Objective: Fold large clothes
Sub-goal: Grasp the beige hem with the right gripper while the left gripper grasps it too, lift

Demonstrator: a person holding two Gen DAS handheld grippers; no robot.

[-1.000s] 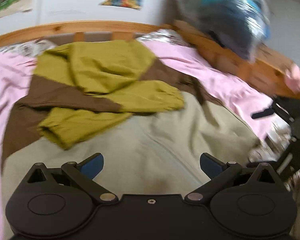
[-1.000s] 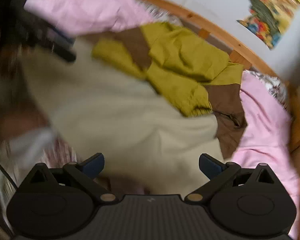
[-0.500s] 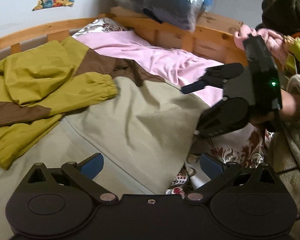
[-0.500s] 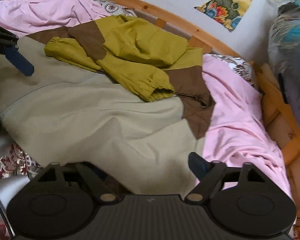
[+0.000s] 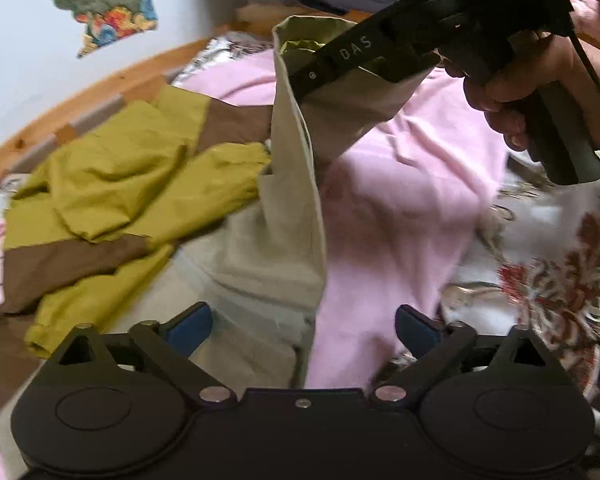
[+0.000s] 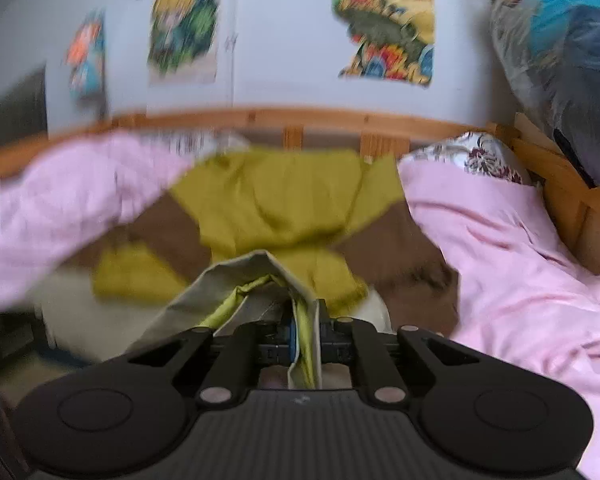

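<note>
A large jacket in beige, olive-yellow and brown lies on the bed; its olive sleeves [image 5: 148,192] are spread at the left. My right gripper [image 6: 304,332] is shut on the jacket's beige hem [image 6: 256,276] and holds it lifted off the bed. In the left wrist view the right gripper [image 5: 364,56] shows at the top, with the beige cloth [image 5: 292,184] hanging from it in a raised fold. My left gripper [image 5: 302,324] is open and empty, low over the beige part beside the hanging fold.
A pink sheet [image 5: 400,208] and a floral bedcover [image 5: 548,272] cover the bed. A wooden bed rail [image 6: 340,120] runs along the far side below a white wall with posters [image 6: 384,24]. A plastic-wrapped bundle [image 6: 564,56] sits at the right.
My right gripper has shut on the jacket's beige hem and lifted it up and toward the olive sleeves. My left gripper stays open and has swung right.
</note>
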